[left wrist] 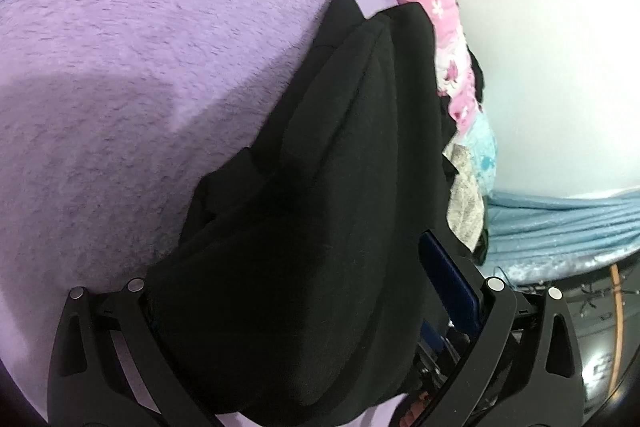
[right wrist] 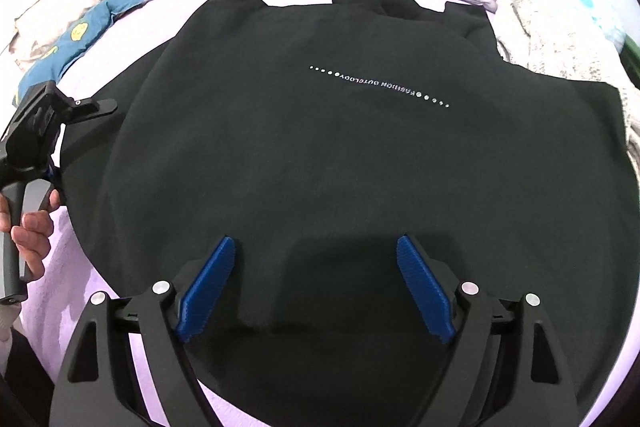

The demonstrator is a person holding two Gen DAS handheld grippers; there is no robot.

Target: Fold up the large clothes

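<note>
- Right wrist view: the black sweatshirt (right wrist: 340,147) lies spread flat on the purple bed cover (right wrist: 60,287), its hem at the near edge.
- The right gripper (right wrist: 316,287) hovers over the hem, fingers spread wide, nothing between them.
- The left gripper (left wrist: 312,307) has cloth bunched between its fingers at the left side; I cannot tell if they pinch.
- Step seems the first fold; next, the right must close on the hem.

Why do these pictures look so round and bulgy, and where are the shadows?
Both wrist views come through fisheye lenses, so straight edges bow and the corners go black. In the left wrist view a soft grey shadow falls on the purple blanket, and the black garment shows almost no detail. In the right wrist view the right gripper casts a darker patch on the garment, while its small lettering stays slightly blurred.
</note>
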